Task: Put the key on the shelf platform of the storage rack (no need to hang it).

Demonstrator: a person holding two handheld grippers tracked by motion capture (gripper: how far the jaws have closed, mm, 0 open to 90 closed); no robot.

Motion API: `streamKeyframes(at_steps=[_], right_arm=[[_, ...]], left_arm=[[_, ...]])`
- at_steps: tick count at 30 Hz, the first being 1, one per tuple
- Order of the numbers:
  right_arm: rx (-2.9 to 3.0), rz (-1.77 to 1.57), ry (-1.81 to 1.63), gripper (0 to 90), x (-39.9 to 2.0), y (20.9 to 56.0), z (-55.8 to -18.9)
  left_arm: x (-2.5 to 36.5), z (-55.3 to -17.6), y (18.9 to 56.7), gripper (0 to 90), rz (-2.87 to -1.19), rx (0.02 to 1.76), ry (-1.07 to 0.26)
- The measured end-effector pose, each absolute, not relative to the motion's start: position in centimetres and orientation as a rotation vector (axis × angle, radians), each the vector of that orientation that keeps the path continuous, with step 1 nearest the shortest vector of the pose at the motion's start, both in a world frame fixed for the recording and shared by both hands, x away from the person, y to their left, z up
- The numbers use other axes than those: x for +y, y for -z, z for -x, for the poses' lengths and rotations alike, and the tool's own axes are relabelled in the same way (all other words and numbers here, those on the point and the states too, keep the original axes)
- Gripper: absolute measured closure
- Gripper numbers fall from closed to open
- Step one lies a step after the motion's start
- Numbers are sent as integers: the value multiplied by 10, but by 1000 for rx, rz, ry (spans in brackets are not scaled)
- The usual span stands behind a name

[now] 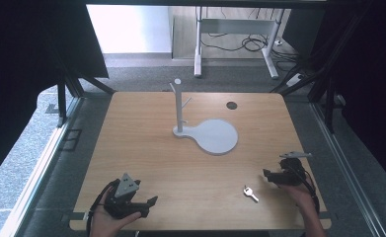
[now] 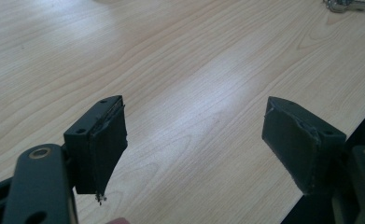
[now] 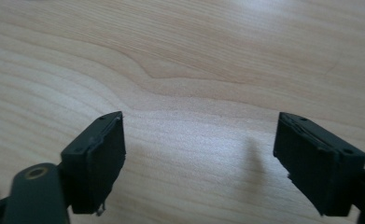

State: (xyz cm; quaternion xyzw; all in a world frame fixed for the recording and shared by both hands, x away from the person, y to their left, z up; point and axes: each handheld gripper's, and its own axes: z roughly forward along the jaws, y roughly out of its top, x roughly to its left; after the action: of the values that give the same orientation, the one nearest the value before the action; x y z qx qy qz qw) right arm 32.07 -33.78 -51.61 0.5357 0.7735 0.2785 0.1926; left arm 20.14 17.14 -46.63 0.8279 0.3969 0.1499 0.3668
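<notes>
While the key (image 1: 250,193) sits small and blurry near the table's (image 1: 146,148) front edge, just left of my right gripper (image 1: 269,175), I can't read its detail. Both grippers gape wide, empty; my left gripper (image 1: 148,205) is well apart. Behind stands a white peg stand (image 1: 180,106) on its round base.

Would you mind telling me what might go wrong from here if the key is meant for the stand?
The key lies flat on the table, so the open right gripper may slip off it. The stand is tall and thin with short pegs, so a nudge while hanging could tip it.
</notes>
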Motion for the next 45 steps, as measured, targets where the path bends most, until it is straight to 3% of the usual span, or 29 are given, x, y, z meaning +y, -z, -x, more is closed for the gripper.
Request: streamKeyframes(at_steps=[25, 45], right_arm=[[2345, -1350, -785, 312, -334, 470, -301], [2550, -1281, -726, 371, -301, 467, -302]], left_arm=[[173, -196, 463, 223, -2110, 1005, -379], [176, -195, 462, 222, -2097, 1012, -379]])
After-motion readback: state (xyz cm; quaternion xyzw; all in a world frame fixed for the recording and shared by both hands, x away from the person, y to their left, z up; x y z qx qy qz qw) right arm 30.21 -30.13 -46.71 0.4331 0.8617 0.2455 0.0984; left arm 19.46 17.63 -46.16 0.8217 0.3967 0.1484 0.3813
